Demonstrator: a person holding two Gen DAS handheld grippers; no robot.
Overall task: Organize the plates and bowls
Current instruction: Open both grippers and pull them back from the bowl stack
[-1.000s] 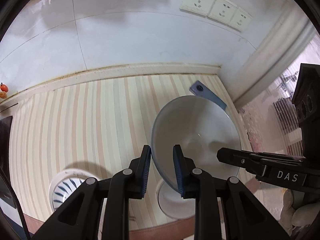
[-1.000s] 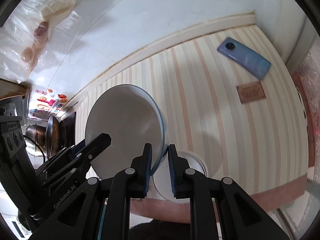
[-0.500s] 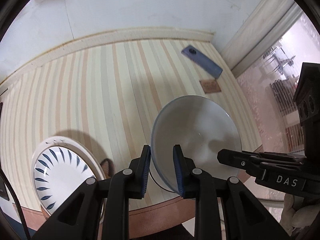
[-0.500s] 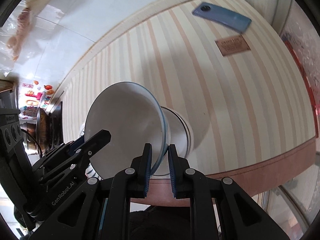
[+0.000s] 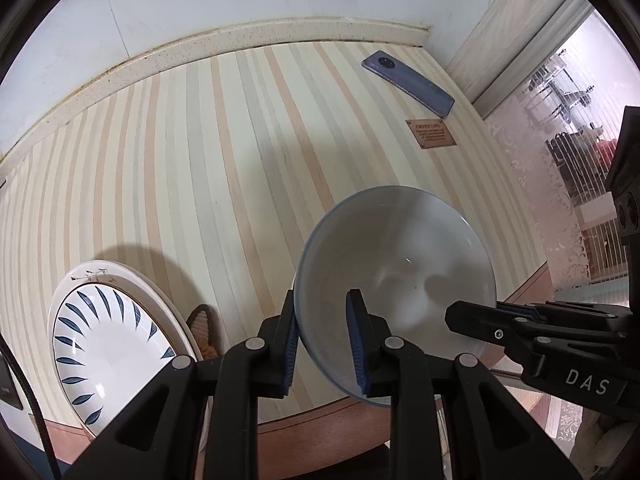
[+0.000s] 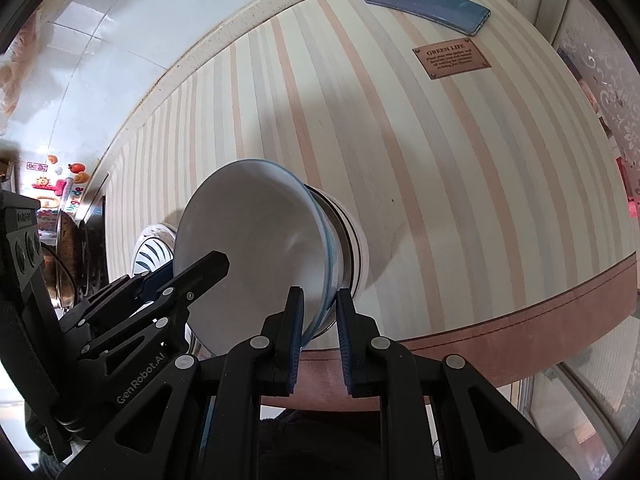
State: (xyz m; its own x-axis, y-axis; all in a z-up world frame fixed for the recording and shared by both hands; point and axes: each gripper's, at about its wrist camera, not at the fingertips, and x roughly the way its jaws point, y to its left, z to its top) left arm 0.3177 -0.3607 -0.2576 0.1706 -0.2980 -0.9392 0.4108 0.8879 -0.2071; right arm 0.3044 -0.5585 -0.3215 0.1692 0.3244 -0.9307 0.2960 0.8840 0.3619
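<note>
A pale blue-rimmed bowl (image 5: 400,276) hangs tilted over the striped table, held at opposite sides. My left gripper (image 5: 320,308) is shut on its left rim, one pad inside and one outside. In the right wrist view my right gripper (image 6: 318,304) is shut on the right rim of the same bowl (image 6: 248,248). Directly under it sits a white bowl (image 6: 352,240) with a metallic band; I cannot tell whether they touch. A white plate (image 5: 104,344) with blue leaf marks lies at the table's near left, and its edge (image 6: 154,244) shows behind the bowl.
A blue phone (image 5: 408,84) lies at the far right by the wall, with a brown label (image 5: 431,133) just in front of it. The table's brown front edge (image 6: 520,320) runs close below the bowl. A stove with pans (image 6: 68,256) is at the left.
Both grippers have carried the bowl down and toward the table's front edge, over the white bowl. The blue-leaf plate has come further into the left wrist view. Both grips are unchanged.
</note>
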